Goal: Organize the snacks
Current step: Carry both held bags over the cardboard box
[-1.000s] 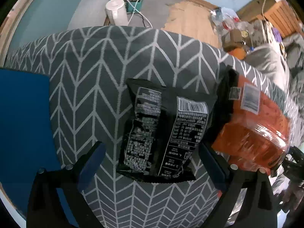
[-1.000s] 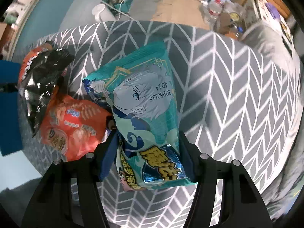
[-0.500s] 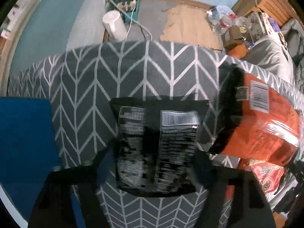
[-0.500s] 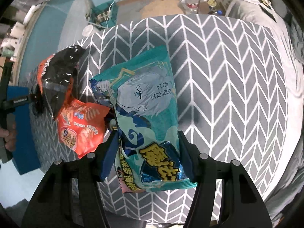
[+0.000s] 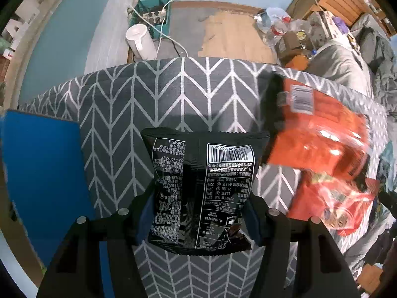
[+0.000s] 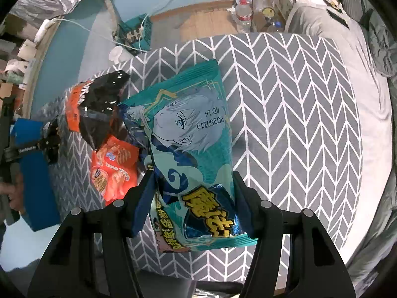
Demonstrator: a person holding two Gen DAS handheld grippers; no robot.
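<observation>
My left gripper is shut on a black snack bag, printed back side up, held above the grey chevron cloth. My right gripper is shut on a teal snack bag with an anime face, also held above the cloth. An orange bag with a black end lies on the cloth to the right of the black bag, partly on a red-orange bag. In the right wrist view the black bag and the red-orange bag sit left of the teal bag.
A blue box stands at the cloth's left edge. On the floor beyond are a white kettle, a teal crate with a power strip, cardboard and bottles. A grey bed borders the right side.
My left gripper closed on the black bag and lifted it off the cloth. Both grippers rose, so the cloth looks farther away. The teal bag stays gripped.
</observation>
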